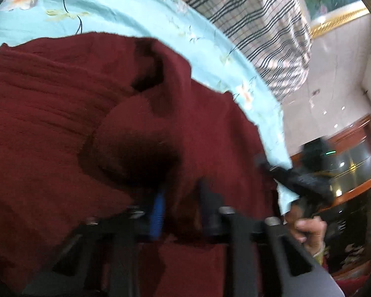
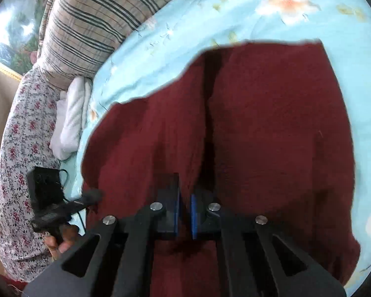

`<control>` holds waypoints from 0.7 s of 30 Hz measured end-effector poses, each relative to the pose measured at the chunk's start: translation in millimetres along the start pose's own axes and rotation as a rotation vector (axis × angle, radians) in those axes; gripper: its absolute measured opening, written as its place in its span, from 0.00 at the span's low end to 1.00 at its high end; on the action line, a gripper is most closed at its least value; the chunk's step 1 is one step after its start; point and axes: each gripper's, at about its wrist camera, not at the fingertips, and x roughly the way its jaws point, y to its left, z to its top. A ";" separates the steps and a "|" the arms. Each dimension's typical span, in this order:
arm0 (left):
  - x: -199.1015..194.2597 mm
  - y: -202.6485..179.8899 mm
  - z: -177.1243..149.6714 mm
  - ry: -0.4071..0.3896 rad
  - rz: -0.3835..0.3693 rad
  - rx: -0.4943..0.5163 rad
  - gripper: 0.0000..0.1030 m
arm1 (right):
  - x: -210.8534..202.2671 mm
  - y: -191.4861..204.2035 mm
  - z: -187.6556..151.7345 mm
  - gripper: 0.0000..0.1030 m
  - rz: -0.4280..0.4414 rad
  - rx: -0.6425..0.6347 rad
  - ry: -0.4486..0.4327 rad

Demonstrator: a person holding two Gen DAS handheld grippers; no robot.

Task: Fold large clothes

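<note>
Light-blue floral bedsheet (image 2: 160, 57) carries the dark red garment (image 2: 272, 123), bunched; sheet is bare along its far edge. Plaid pillow (image 2: 86, 24) sits at the head. Left gripper (image 1: 180, 198) pinches red cloth. Right gripper (image 2: 184, 212): pads nearly together, cloth apparently between them, grip unclear.

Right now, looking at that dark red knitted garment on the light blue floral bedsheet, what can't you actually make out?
- Left wrist view: the left gripper is motion-blurred and sunk in the dark red knitted garment; its grip is unclear.
- Right wrist view: the right gripper has narrowly parted pads; whether cloth is pinched between them is uncertain.
- Both views: the garment's type is unclear; its near part is cut off by the frame edge and the grippers.
- The light blue floral bedsheet is partly covered.
</note>
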 end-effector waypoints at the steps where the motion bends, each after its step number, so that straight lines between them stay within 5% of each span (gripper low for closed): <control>1: 2.1 1.0 -0.1 0.006 0.009 0.003 0.14 | -9.2 5.0 4.8 0.07 0.024 -0.025 -0.049; 3: 3.1 2.5 -2.0 0.009 0.021 0.011 0.09 | -42.7 26.8 8.4 0.07 0.112 -0.114 -0.205; 5: 4.4 3.3 -2.7 0.013 0.023 0.016 0.08 | -65.4 37.4 6.6 0.08 0.098 -0.173 -0.297; 10: 7.8 3.9 -1.4 0.019 0.025 0.014 0.07 | -34.9 -14.7 2.2 0.21 -0.156 0.034 -0.091; 13: 8.5 2.2 1.8 0.023 0.023 0.004 0.07 | -49.7 -14.5 -8.7 0.21 -0.189 0.045 -0.165; 16: 5.7 0.9 5.3 0.026 0.018 -0.011 0.08 | -49.9 16.4 -10.0 0.21 -0.103 -0.040 -0.198; 17: 4.5 -1.3 7.1 0.025 0.012 -0.019 0.12 | -40.5 27.4 -8.7 0.24 -0.088 -0.079 -0.162; 19: 3.5 1.7 7.4 0.034 -0.001 -0.032 0.40 | -21.7 36.9 -8.0 0.26 -0.144 -0.108 -0.105; 21: 7.4 -0.6 6.9 0.031 -0.002 -0.028 0.41 | -6.8 39.1 -11.2 0.26 -0.120 -0.109 -0.078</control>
